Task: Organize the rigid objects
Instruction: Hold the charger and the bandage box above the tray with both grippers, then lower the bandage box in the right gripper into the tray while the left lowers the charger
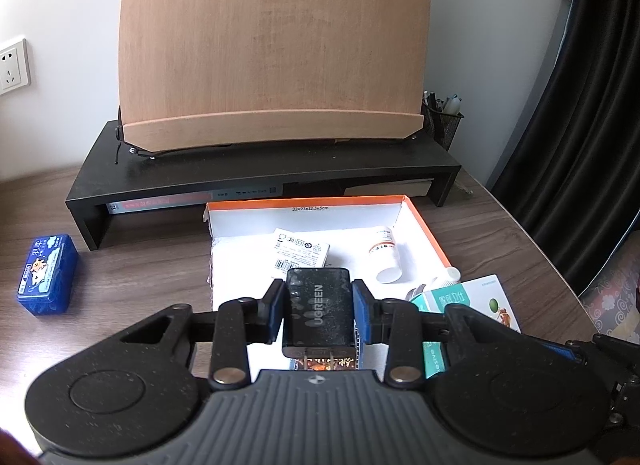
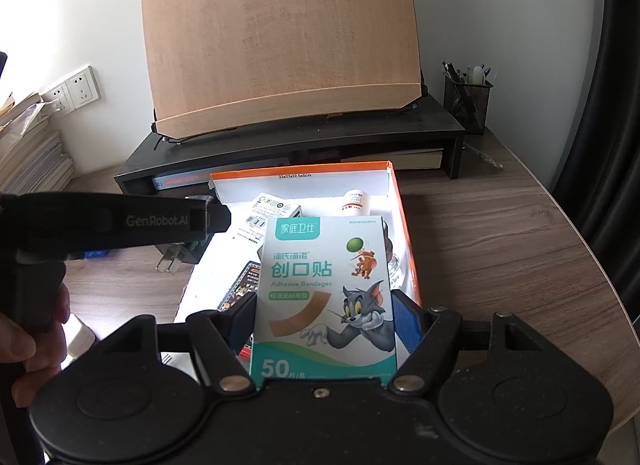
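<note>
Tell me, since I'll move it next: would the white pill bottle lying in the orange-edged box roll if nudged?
Probably: the white pill bottle lies on its round side on the orange-edged box floor. It likely feels light and stiff.

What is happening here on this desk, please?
A person is sorting small items into an orange-edged box on the desk. The left hand-held gripper is shut on a black charger above the box. The right hand-held gripper holds a box of adhesive bandages over it. A white bottle and a white carton already lie inside. A blue pack lies on the desk outside the box.
</note>
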A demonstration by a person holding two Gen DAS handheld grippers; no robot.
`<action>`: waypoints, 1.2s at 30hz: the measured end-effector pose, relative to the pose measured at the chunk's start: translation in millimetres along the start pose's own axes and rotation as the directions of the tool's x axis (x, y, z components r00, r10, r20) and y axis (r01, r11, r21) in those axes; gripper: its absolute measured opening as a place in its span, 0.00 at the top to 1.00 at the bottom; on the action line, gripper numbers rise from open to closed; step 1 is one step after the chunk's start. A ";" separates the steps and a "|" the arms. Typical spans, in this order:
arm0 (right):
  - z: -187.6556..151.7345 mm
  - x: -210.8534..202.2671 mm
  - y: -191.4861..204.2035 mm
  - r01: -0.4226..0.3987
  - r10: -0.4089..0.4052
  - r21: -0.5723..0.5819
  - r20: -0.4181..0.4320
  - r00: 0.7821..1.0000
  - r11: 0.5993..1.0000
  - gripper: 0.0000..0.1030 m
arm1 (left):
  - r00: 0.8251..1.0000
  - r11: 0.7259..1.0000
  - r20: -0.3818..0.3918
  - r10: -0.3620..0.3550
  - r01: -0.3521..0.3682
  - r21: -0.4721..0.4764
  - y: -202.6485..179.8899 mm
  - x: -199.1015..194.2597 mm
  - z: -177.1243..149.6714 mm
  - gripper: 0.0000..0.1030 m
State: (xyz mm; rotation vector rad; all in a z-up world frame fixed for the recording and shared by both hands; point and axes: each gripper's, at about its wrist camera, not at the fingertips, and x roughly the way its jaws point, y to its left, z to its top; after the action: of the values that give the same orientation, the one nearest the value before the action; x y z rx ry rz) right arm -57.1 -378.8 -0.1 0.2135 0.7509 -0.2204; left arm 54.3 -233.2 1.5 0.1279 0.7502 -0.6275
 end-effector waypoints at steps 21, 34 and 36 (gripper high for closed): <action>1.6 6.9 -0.5 0.016 -0.016 0.014 -0.024 1.000 1.000 0.18 | 1.000 1.000 -0.012 -0.011 0.011 0.008 -0.6 10.6 2.9 0.65; 2.1 11.4 -5.1 0.020 -0.019 0.025 -0.040 0.999 0.999 0.18 | 0.999 0.999 -0.027 -0.027 0.028 0.027 -5.7 22.5 8.1 0.65; 1.8 11.7 -5.8 0.016 -0.015 0.025 -0.043 0.999 1.000 0.18 | 0.999 0.999 -0.029 -0.031 0.032 0.030 -7.2 24.7 9.1 0.65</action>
State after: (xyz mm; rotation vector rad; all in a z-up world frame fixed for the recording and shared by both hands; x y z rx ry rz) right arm -49.2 -386.3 -7.6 0.2366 0.7932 -0.2409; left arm 69.5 -254.0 -7.6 0.1540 0.7717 -0.6684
